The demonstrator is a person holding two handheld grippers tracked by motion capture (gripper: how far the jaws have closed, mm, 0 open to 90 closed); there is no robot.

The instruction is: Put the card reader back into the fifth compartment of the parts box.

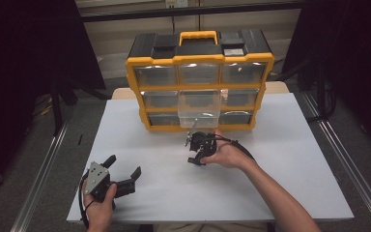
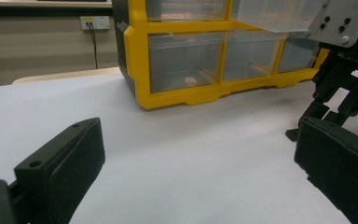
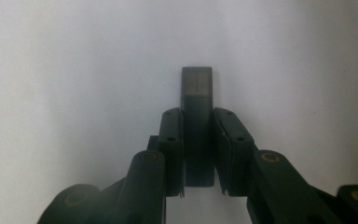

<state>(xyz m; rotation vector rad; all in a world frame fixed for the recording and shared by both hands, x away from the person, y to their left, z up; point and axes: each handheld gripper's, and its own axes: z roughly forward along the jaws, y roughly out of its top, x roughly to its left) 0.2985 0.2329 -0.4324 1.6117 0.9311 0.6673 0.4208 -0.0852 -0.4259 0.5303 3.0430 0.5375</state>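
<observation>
The right tongs (image 3: 198, 154) are clamped on a small dark block (image 3: 196, 107), pads pressing its 2 long sides. Its long axis runs straight out along the jaws, the far end sticking out past the tips, over the white worktop (image 1: 280, 159). From above, the right tongs (image 1: 198, 150) point down at the worktop just in front of the yellow organizer (image 1: 199, 82), whose middle drawer (image 1: 199, 108) is pulled out. That open drawer lies just beyond and above the block, so the coming move probably turns on lifting and tipping it forward over the drawer's front wall; that wall is the one thing in the way, I'd say. The right hand (image 1: 229, 154) is much the nearer to the drawer. The left tongs (image 1: 121, 176) rest well apart near the worktop's front edge, jaws spread wide with nothing between them, aimed towards the organizer (image 2: 186, 70).
</observation>
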